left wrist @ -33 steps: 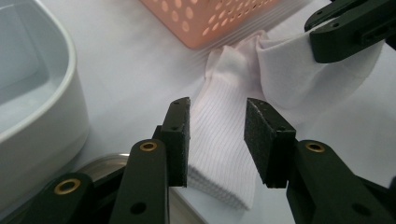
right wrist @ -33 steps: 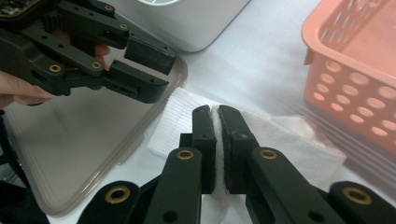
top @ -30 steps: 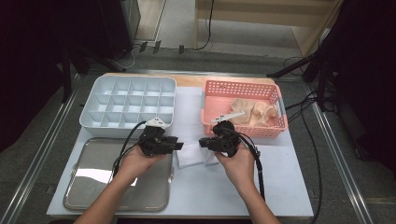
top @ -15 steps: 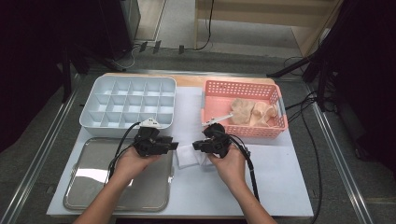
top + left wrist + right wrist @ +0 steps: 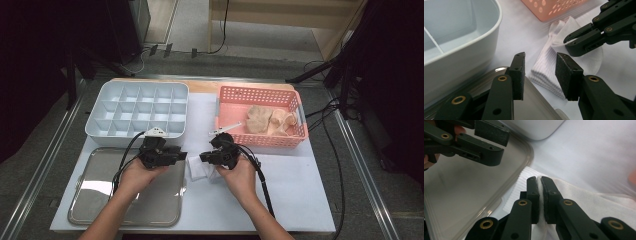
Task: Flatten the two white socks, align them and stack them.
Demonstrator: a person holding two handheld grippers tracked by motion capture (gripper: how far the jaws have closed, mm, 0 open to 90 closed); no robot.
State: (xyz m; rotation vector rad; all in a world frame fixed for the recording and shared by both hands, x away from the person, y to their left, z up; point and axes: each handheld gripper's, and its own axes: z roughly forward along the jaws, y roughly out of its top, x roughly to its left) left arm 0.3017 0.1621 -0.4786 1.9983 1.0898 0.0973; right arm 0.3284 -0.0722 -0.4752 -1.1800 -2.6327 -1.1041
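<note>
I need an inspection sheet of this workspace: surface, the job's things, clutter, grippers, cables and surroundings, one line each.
Surface: white table top, bare at the near right.
Job's things: folded white sock lying beside the metal tray, its cuff at the tray's rim.
Clutter: white divided box with empty compartments; pink basket holding beige cloth items.
Grippers: right gripper shut on the sock's fabric; left gripper open, fingers apart just short of the sock's cuff, not touching it.
Cables: one black cable trails from the right gripper along the forearm; another from the left.
Surroundings: floor cables and dark stands around the table.
</note>
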